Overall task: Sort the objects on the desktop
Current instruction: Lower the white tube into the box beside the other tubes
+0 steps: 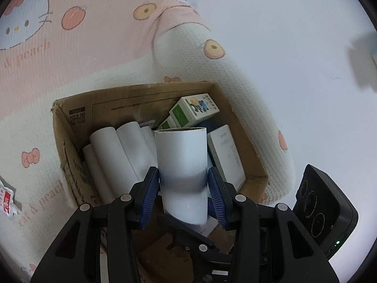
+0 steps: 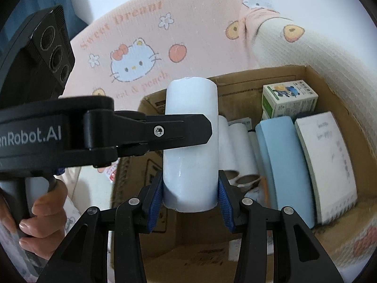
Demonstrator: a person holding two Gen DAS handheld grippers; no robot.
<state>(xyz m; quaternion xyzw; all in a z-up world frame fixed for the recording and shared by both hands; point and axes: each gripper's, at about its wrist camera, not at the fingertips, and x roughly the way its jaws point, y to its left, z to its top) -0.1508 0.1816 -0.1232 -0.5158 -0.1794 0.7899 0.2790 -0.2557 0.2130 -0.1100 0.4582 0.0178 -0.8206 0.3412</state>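
We clamp one white paper roll (image 1: 181, 162) w/ both L gripper (image 1: 183, 188) & R gripper (image 2: 190, 193), above brown cardboard box (image 1: 70, 165), prob to stack it beside other rolls.

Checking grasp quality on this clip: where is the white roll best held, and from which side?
Across its round middle, from the side, as the left tool does: the white roll is a smooth cylinder whose curved flanks meet both pads squarely above the cardboard box.

Cardboard box (image 2: 313, 75) crowded; front floor free
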